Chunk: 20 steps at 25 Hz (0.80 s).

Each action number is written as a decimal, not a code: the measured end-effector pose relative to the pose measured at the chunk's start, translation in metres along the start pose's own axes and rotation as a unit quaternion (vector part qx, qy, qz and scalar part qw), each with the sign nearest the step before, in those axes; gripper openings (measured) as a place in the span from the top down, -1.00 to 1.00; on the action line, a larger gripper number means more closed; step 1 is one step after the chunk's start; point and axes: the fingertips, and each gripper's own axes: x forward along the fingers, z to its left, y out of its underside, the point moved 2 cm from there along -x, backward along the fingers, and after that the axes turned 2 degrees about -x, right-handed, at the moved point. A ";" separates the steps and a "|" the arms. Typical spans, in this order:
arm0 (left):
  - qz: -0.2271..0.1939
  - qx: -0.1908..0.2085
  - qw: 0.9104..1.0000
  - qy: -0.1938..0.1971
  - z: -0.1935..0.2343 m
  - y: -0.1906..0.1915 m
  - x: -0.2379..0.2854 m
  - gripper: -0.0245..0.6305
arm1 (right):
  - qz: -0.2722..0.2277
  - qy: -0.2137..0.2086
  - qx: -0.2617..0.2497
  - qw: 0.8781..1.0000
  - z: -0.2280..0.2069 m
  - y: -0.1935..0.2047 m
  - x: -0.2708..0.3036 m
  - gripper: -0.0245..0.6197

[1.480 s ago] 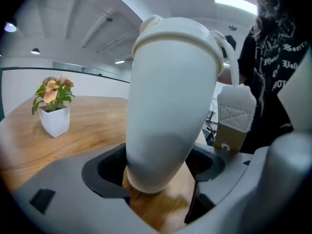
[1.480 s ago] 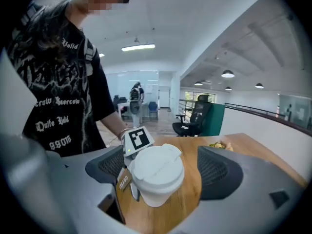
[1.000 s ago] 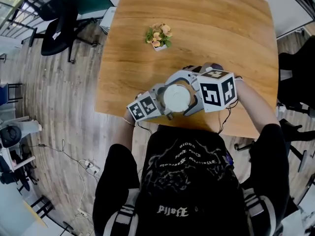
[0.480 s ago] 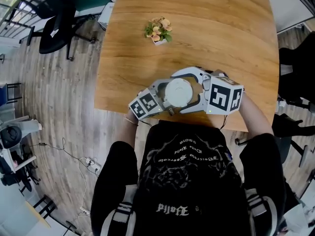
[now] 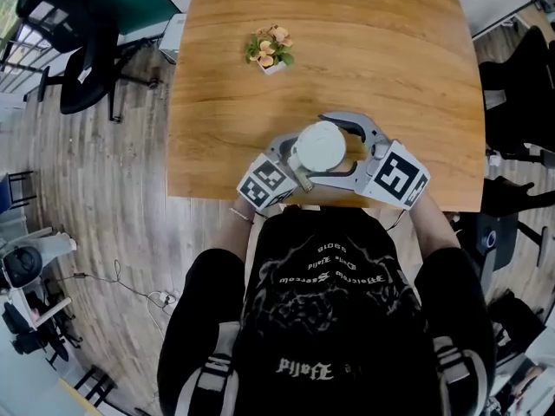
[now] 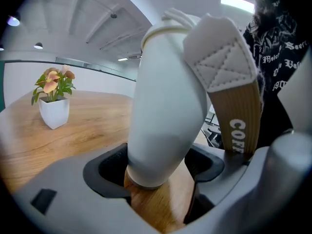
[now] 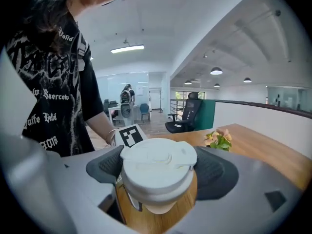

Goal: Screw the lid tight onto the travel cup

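Note:
A white travel cup (image 6: pixel 163 106) with a white lid (image 7: pixel 158 155) stands on the wooden table (image 5: pixel 347 42) near its front edge. In the left gripper view the cup leans, and a brown and white carry strap (image 6: pixel 234 106) hangs at its side. My left gripper (image 6: pixel 156 172) is shut on the cup's base, the dark pads (image 6: pixel 105 167) pressing both sides. From the right, my right gripper (image 7: pixel 158 172) is shut on the lid, its jaws either side of the rim. In the head view the lid (image 5: pixel 319 146) shows between both marker cubes.
A small potted plant (image 5: pixel 269 48) stands further back on the table. A black office chair (image 5: pixel 78 59) is on the floor to the left, and more dark seating (image 5: pixel 520 76) to the right. The table's front edge (image 5: pixel 347 203) runs just below the grippers.
The right gripper's cube has swung round the cup toward the front edge with the lid in its jaws. The left gripper still grips the cup's base.

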 end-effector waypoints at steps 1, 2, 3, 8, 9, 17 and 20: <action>0.000 0.000 1.000 -0.001 0.000 0.000 0.001 -0.26 | 0.001 0.012 -0.007 1.000 -0.001 0.002 -0.001 -0.49; 0.000 0.001 1.000 -0.003 -0.001 0.000 0.002 -0.26 | 0.000 0.024 -0.011 1.000 -0.001 0.003 -0.002 -0.49; -0.002 0.003 1.000 -0.007 -0.001 0.000 0.002 -0.26 | -0.004 0.036 -0.012 0.999 -0.002 0.003 -0.003 -0.49; 0.003 0.006 1.000 -0.029 -0.003 0.000 0.003 -0.25 | -0.030 0.096 -0.005 0.995 -0.001 0.001 -0.006 -0.50; 0.007 0.007 1.000 -0.030 -0.003 0.000 0.004 -0.25 | -0.038 0.111 -0.002 0.993 -0.002 0.000 -0.007 -0.50; 0.004 0.012 0.999 -0.044 -0.003 -0.001 0.010 -0.25 | -0.108 0.209 0.045 0.971 -0.005 -0.003 -0.012 -0.50; -0.001 0.017 0.999 -0.037 -0.003 -0.001 0.010 -0.25 | -0.084 0.198 0.065 0.974 -0.003 0.004 -0.011 -0.50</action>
